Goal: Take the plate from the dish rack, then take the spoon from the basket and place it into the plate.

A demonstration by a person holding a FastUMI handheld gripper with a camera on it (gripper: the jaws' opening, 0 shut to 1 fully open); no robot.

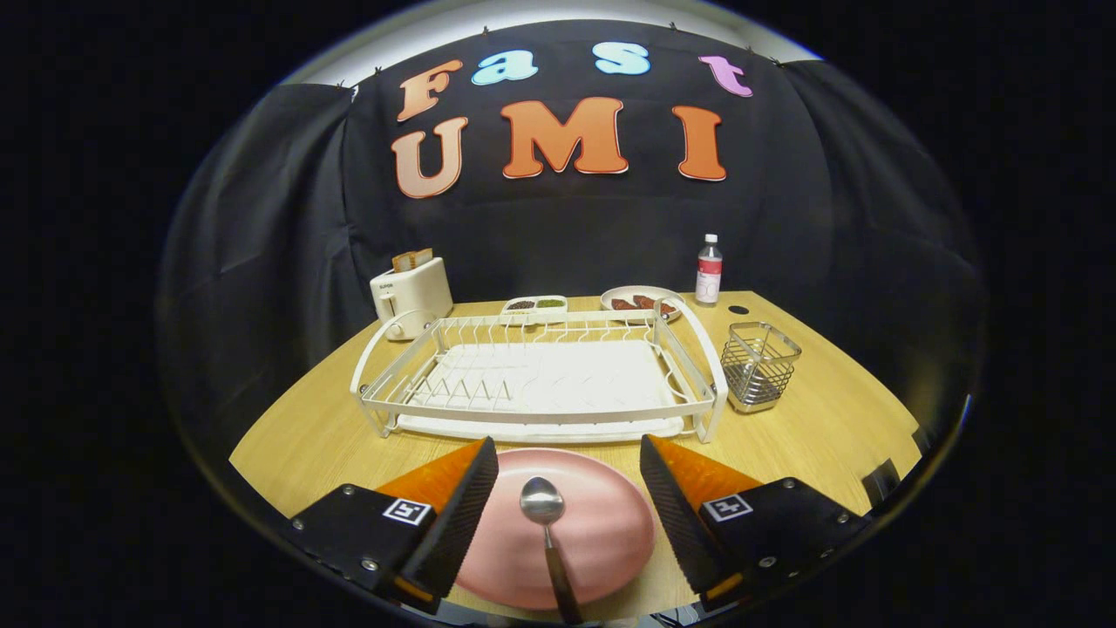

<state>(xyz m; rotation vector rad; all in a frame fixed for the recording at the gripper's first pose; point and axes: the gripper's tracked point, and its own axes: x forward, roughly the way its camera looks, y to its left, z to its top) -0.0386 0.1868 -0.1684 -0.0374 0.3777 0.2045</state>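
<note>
A pink plate [602, 523] lies flat on the wooden table, just in front of the white dish rack [540, 410]. A metal spoon [543, 506] rests in the plate, bowl pointing toward the rack, dark handle running back between my fingers. My gripper [568, 467] hovers over the plate, open, its fingers wide apart on either side of the spoon and touching nothing. The wire basket [760, 365] stands to the right of the rack, and I see nothing inside it.
Behind the rack stand a cream toaster [411, 295], a small two-part dish [534, 305], a plate of food [641, 302] and a bottle [709, 270]. The table's bare wood [828, 419] stretches right of the basket.
</note>
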